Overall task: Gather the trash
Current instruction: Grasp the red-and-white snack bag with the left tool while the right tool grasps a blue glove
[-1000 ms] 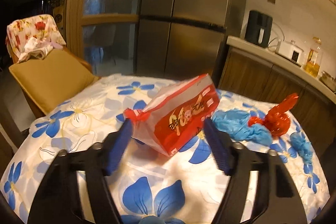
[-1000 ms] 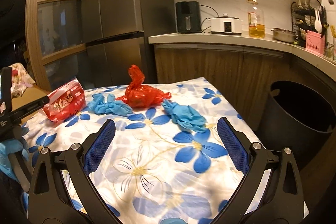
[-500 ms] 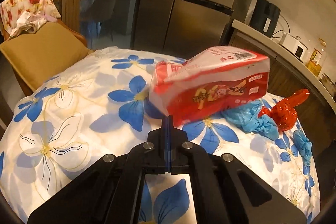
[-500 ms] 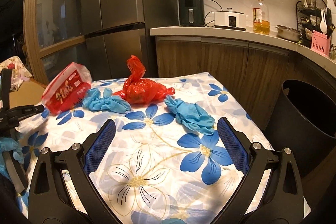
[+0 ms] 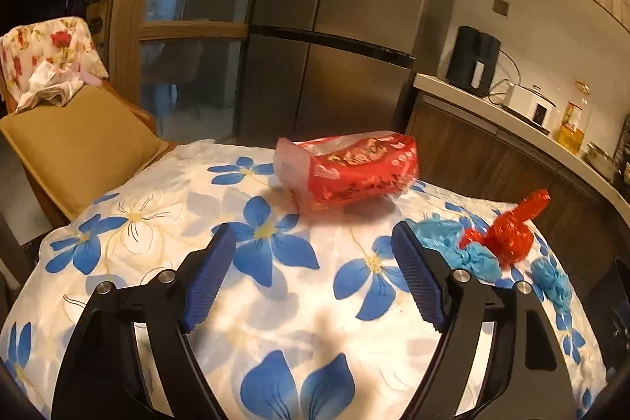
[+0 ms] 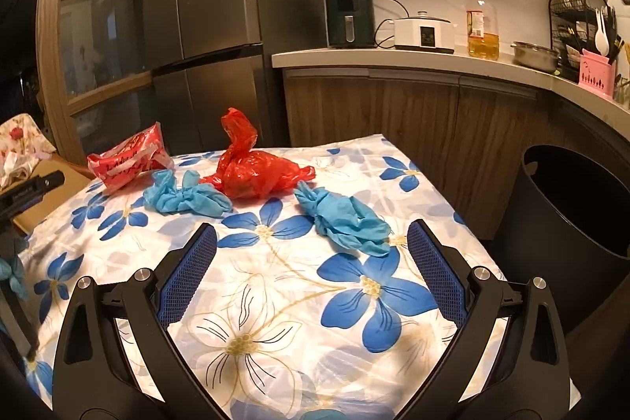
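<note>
A red and white snack wrapper [image 5: 350, 172] lies on the flowered tablecloth [image 5: 275, 333] at the far side; it also shows in the right wrist view [image 6: 130, 160]. A knotted red plastic bag [image 6: 252, 168] sits mid-table, also seen in the left wrist view [image 5: 508, 231]. Crumpled blue gloves lie left [image 6: 185, 195] and right [image 6: 346, 219] of it. My left gripper [image 5: 315, 278] is open and empty, short of the wrapper. My right gripper [image 6: 311, 270] is open and empty, near the right glove.
A dark trash bin [image 6: 571, 215] stands off the table's right edge. A chair with a tan cushion [image 5: 78, 148] is at the left. A fridge [image 5: 334, 26] and a counter [image 6: 433, 61] with appliances lie behind the table.
The left gripper was shut on the wrapper's edge half a second ago; now it is open, drawn back, and the wrapper lies on the table farther away. The right gripper moved slightly closer.
</note>
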`<state>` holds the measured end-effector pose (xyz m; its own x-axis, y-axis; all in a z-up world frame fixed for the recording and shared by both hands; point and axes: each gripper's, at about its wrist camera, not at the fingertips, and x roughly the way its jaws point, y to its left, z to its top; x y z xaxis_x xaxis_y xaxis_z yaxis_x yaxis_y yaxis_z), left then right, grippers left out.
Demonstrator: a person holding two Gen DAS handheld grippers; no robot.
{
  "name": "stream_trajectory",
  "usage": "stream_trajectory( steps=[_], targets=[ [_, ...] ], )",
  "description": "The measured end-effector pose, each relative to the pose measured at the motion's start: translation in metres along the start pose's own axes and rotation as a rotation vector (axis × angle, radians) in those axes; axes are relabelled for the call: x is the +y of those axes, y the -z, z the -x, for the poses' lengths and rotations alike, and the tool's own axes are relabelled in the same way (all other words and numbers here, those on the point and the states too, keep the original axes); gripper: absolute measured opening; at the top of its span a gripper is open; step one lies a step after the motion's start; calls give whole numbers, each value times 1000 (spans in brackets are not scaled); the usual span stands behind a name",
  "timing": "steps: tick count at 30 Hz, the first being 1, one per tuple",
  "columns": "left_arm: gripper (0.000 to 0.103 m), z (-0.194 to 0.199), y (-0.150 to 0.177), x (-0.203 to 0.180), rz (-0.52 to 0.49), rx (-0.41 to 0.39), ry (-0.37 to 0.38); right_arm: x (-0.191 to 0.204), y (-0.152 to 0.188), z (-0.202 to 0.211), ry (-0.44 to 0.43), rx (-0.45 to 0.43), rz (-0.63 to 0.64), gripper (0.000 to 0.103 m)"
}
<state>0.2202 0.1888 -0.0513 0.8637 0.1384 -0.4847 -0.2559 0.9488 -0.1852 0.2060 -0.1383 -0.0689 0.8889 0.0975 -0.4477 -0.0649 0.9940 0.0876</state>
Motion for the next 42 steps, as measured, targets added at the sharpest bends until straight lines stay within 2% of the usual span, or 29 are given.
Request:
stream_trajectory(
  steps=[9,14,16,18,23,25,26,27,28,30,35,42],
  targets=[
    [78,-10,-15,7,30,-16,12,9,1,-10,-16,11,7,96],
    [78,-42,-25,3,3,28,-5,15,1,-16,-27,17,14,96],
    [72,-55,-28,3,7,43,-10,16,2,-18,-28,21,16,96],
    [71,-64,-29,3,12,56,-12,17,3,-21,-27,24,18,96],
    [51,-88,-31,4,28,118,-8,16,1,-26,-26,24,19,96],
    [30,-96,-29,6,37,154,3,16,1,-27,-27,24,18,96],
    [25,-100,-27,7,43,170,9,16,1,-28,-26,24,18,96],
    [11,-104,-25,7,45,187,6,16,0,-28,-26,25,18,96],
    [4,-107,-24,9,46,196,9,16,0,-29,-27,25,18,96],
    [1,-109,-20,8,46,201,5,17,0,-30,-29,26,20,96],
    [0,-99,-17,3,26,175,-14,17,1,-36,-32,42,21,96],
    [0,-44,-14,-6,-23,83,-40,-5,-8,-51,8,64,-9,94]
  ],
)
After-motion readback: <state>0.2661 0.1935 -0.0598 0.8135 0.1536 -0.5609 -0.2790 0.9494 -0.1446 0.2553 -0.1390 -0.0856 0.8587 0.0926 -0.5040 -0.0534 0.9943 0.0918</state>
